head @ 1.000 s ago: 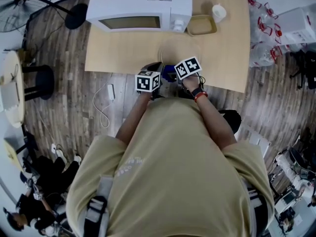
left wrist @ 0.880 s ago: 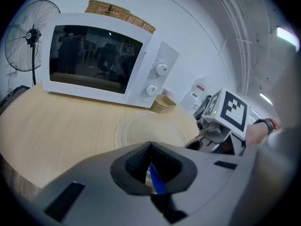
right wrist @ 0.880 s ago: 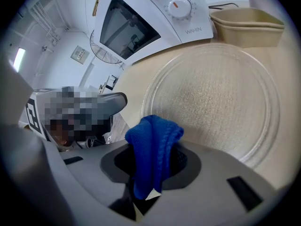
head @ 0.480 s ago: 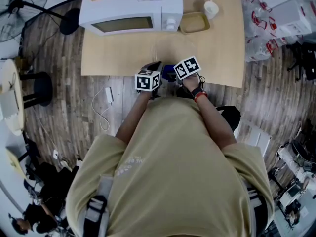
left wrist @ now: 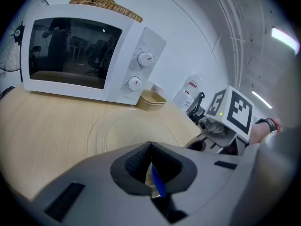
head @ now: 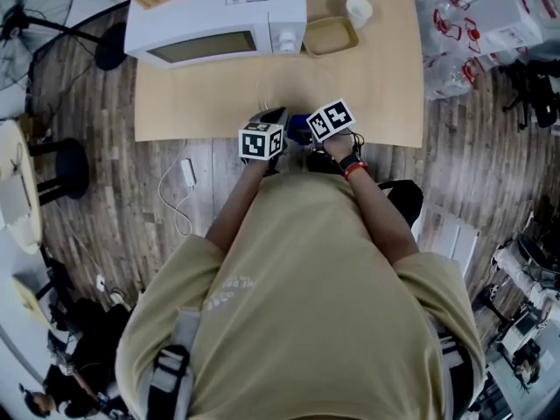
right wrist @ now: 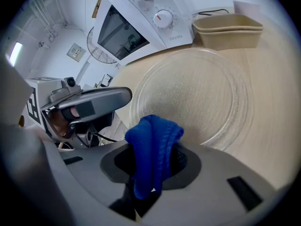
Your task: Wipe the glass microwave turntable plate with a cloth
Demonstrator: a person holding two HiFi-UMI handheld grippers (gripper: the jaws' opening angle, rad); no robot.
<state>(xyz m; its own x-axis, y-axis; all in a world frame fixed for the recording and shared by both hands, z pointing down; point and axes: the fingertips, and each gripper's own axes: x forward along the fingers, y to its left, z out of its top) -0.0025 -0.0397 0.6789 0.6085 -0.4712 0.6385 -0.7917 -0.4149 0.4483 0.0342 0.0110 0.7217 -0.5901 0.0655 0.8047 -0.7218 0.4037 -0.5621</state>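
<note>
The clear glass turntable plate lies flat on the wooden table, in front of the microwave; it is faint in the head view and also shows in the left gripper view. My right gripper is shut on a bunched blue cloth, held just short of the plate's near rim. My left gripper is shut, beside the right one at the table's front edge; only a thin blue sliver shows low between its jaws. In the head view the two grippers, left and right, are close together with the cloth between them.
A white microwave with its door closed stands at the back of the table. Right of it sit stacked beige trays and a white cup. A white cable and plug lie on the floor to the left.
The head view has drifted, so the table and microwave sit further up and left in it. Both grippers keep their places at the table's front edge.
</note>
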